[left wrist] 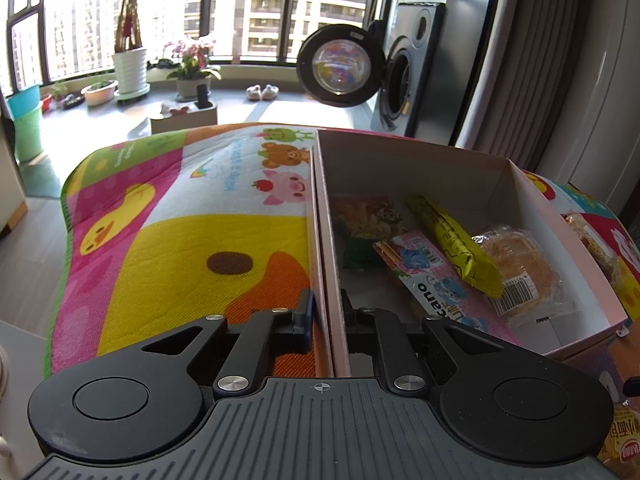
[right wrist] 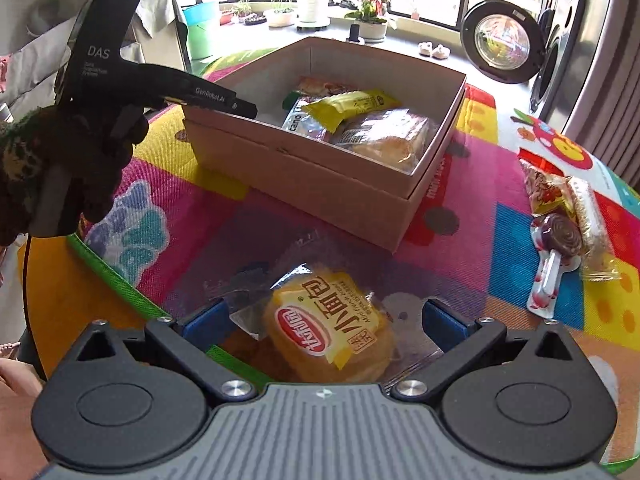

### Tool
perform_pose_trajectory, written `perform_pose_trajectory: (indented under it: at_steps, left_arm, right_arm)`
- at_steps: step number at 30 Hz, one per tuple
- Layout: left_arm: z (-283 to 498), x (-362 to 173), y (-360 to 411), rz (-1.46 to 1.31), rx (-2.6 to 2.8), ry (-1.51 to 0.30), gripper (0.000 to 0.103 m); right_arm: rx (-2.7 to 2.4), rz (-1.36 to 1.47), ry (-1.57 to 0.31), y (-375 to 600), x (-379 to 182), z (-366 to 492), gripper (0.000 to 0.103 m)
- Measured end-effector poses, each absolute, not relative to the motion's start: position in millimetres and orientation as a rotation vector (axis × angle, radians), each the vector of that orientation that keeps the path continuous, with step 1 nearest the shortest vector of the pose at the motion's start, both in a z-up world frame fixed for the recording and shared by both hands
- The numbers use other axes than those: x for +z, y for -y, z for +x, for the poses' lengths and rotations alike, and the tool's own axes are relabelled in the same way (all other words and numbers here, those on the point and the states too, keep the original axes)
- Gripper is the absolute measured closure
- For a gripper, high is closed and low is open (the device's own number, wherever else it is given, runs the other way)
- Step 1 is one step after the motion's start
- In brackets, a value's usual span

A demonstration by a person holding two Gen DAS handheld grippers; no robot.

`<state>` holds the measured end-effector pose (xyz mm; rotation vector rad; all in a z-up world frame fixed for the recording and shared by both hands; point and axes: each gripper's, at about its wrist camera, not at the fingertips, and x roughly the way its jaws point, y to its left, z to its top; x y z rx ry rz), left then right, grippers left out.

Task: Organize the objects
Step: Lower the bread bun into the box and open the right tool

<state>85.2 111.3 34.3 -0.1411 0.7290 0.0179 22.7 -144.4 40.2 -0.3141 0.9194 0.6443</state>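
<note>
The right gripper (right wrist: 324,320) is spread wide, its blue pads on either side of a wrapped yellow bun (right wrist: 330,324) at the lower centre of the right wrist frame; the pads stand apart from the wrapper, so nothing is grasped yet. The bun lies on the colourful mat (right wrist: 168,224) covering the tabletop, just in front of the cardboard box (right wrist: 320,184). Judging by this framing, it is the next item lined up for a pick.

The left gripper (left wrist: 326,312) is clenched on the near wall of the box, one finger outside and one inside. This seems meant to steady the box while snacks are dropped in.

Inside the box, the left wrist view shows four packets: a bread bun in clear wrap (left wrist: 520,268), a yellow bar (left wrist: 456,244), a pink biscuit pack (left wrist: 424,276) and an orange-and-green packet (left wrist: 368,220) at the back.

Outside the box, on the right of the right wrist frame, three more items wait on the mat: a red-and-yellow snack bag (right wrist: 544,188), a pale wafer pack (right wrist: 592,220) and a swirl lollipop (right wrist: 560,240). With the bun, four things appear left to pack.
</note>
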Motion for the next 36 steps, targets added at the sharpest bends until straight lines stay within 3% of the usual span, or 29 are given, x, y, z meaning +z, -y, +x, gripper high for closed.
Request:
perform_pose_trajectory:
  at_steps: [2, 4, 13, 20, 23, 25, 27, 36]
  left_arm:
    - [85, 34, -111, -0.14, 0.018, -0.729, 0.09]
    - [85, 34, -111, -0.141, 0.019, -0.728, 0.09]
    - [85, 34, -112, -0.142, 0.019, -0.728, 0.09]
    - [86, 35, -112, -0.144, 0.015, -0.734, 0.089]
    - [86, 35, -111, -0.139, 0.015, -0.736, 0.089]
    - [86, 35, -111, -0.141, 0.016, -0.737, 0.089]
    - [85, 35, -111, -0.144, 0.015, -0.736, 0.089]
    - [86, 32, -113, -0.155, 0.015, -0.73, 0.089]
  right_arm:
    - [0.668, -0.335, -0.925, 138, 40, 18, 0.019]
    - [0.683, -0.363, -0.908, 133, 45, 11, 0.045]
    - [0.773, -0.214, -0.769, 137, 113, 8, 0.047]
    - [0.703, -0.146, -0.571, 114, 165, 62, 0.047]
    - [0.669, -0.109, -0.53, 88, 165, 102, 0.042]
    - [0.631, -0.081, -0.574, 78, 154, 128, 0.025]
    - [0.584, -0.052, -0.623, 81, 141, 142, 0.025]
    - [0.32, -0.017, -0.652, 187, 99, 102, 0.0]
